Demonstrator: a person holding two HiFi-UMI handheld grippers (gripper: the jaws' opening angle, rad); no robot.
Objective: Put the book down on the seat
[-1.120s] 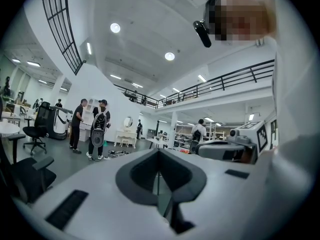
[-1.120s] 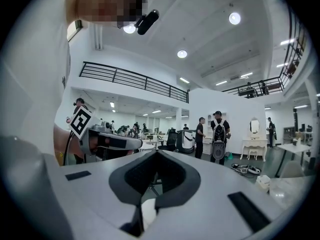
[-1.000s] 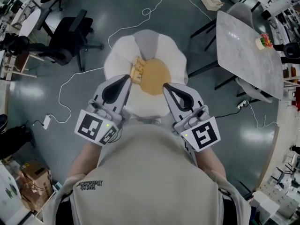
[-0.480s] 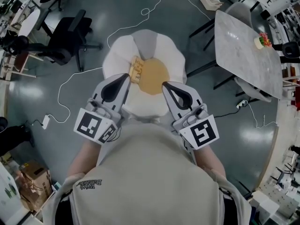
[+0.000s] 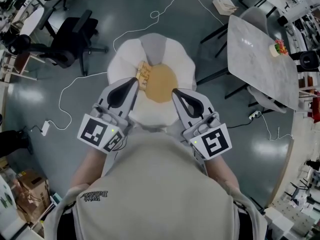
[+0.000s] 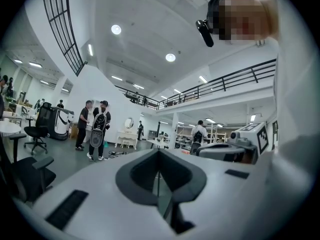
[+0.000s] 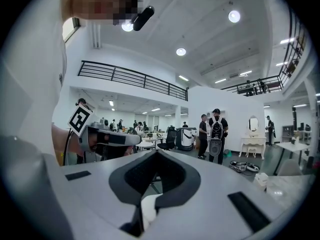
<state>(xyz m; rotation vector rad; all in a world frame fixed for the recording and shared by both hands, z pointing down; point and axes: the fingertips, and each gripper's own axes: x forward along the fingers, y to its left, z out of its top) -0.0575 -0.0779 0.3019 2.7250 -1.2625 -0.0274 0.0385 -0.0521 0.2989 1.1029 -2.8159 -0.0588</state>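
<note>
White padded petals ring the seat (image 5: 125,59) at the upper middle of the head view. The tan book (image 5: 144,75) lies on it, against the left edge of its yellow centre (image 5: 161,83). The left gripper (image 5: 134,82) and right gripper (image 5: 175,91) sit just below in the frame, neither gripping the book.

In the left gripper view, the left gripper (image 6: 159,153) has its jaws pressed together, empty.

In the right gripper view, the right gripper (image 7: 157,153) has its jaws meeting likewise, empty.
</note>
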